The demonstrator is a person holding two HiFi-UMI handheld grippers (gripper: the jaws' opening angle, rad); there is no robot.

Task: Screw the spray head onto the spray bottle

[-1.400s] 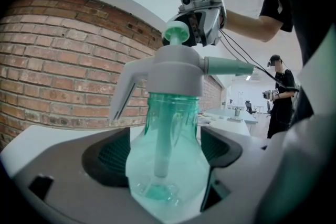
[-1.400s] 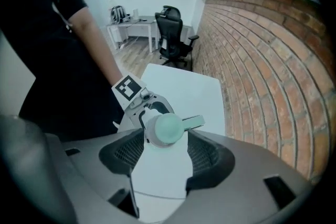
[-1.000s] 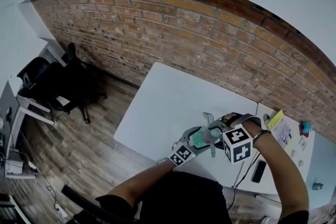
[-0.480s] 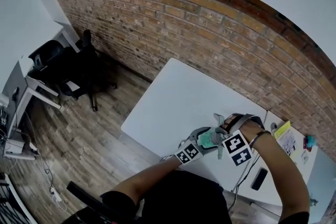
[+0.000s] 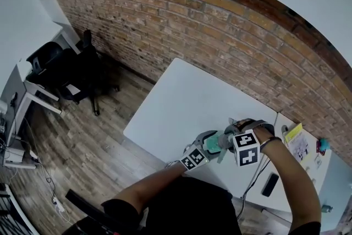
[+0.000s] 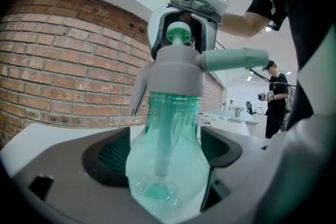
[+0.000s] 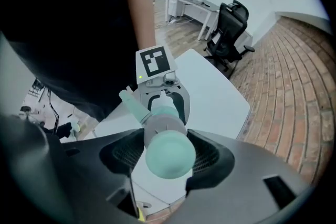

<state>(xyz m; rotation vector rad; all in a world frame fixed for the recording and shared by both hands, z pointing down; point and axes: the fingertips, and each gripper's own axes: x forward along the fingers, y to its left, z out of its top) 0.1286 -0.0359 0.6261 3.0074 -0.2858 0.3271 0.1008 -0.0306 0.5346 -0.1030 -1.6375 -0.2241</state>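
The bottle [image 6: 173,113] stands upright, long axis vertical, neck up. Its round green belly sits between the jaws of the left gripper [image 6: 167,162], which lies nearly level. Those jaws stand wide, and both pads press on the belly. A tube [image 6: 164,139] runs down the middle of the bottle.

The head [image 6: 176,73] sits on the neck, in line with the bottle. In the left gripper view its nozzle [image 6: 236,59] points level to the right and its trigger [image 6: 139,94] hangs on the left.

The right gripper [image 7: 168,157] comes straight down from above, directly over the left one. Its jaws are closed on the head's top, with the green cap filling the gap between the pads. Looking down from it, the cap and collar hide most of the bottle. The left gripper's frame and marker cube [image 7: 156,62] show just past them.

Below both grippers is a white table [image 5: 181,102], which they work over near its near edge. A brick wall [image 5: 220,36] runs well beyond them. A black chair [image 5: 82,71] stands far off to the left gripper's side. A phone [image 5: 269,184] lies near the right forearm. Well past the nozzle, a person [image 6: 275,97] stands in the room.
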